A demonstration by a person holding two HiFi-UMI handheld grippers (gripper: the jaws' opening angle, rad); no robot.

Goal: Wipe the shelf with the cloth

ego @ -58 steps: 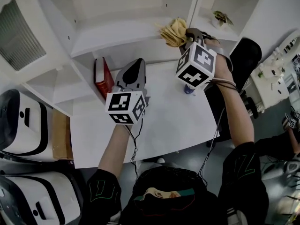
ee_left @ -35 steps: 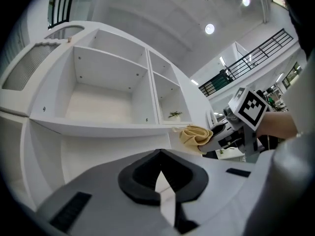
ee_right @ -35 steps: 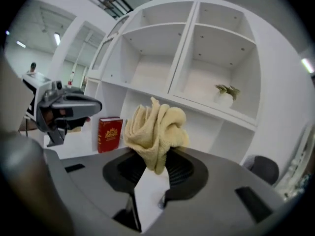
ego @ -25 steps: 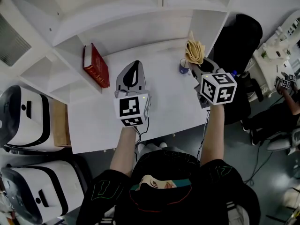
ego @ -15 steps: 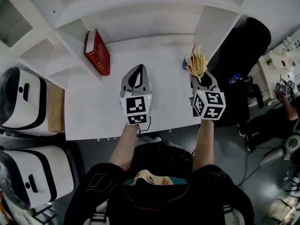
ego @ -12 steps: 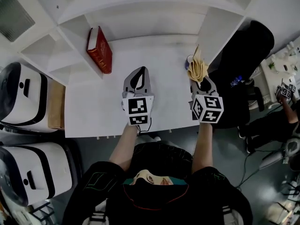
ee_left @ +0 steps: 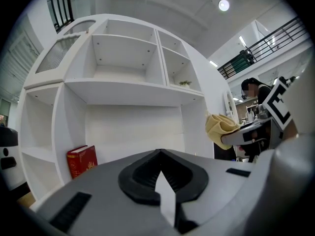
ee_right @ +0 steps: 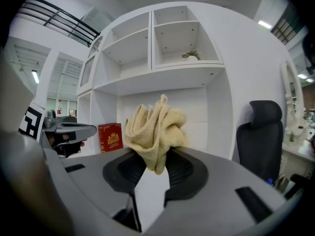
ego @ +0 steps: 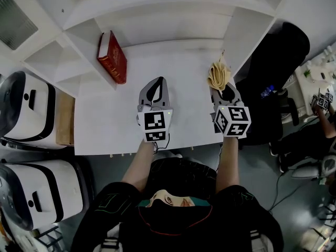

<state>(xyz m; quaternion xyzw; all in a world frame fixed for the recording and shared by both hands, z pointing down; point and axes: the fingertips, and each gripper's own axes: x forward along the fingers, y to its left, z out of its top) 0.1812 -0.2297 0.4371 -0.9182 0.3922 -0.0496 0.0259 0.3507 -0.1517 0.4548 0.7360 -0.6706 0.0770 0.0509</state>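
A crumpled yellow cloth [ego: 217, 74] [ee_right: 155, 131] [ee_left: 221, 127] is pinched in my right gripper [ego: 221, 86] [ee_right: 156, 157], held over the white table [ego: 178, 77] near its right edge, in front of the white shelf unit [ego: 157, 14] [ee_right: 162, 77] [ee_left: 128, 90]. My left gripper [ego: 154, 84] [ee_left: 158, 154] hovers over the table's middle with its jaws closed together and nothing between them. Both grippers point toward the shelf and stand apart from it.
A red book [ego: 113, 56] [ee_left: 81, 160] [ee_right: 110, 136] leans at the shelf's lower left. A small plant [ee_right: 191, 54] [ee_left: 185, 83] sits in an upper right compartment. A black office chair [ego: 275, 72] [ee_right: 261, 132] stands right of the table. White machines [ego: 26, 114] stand at the left.
My right gripper has come down and back from the shelf with the cloth, to the table's right edge. The left gripper has stayed over the table's middle.
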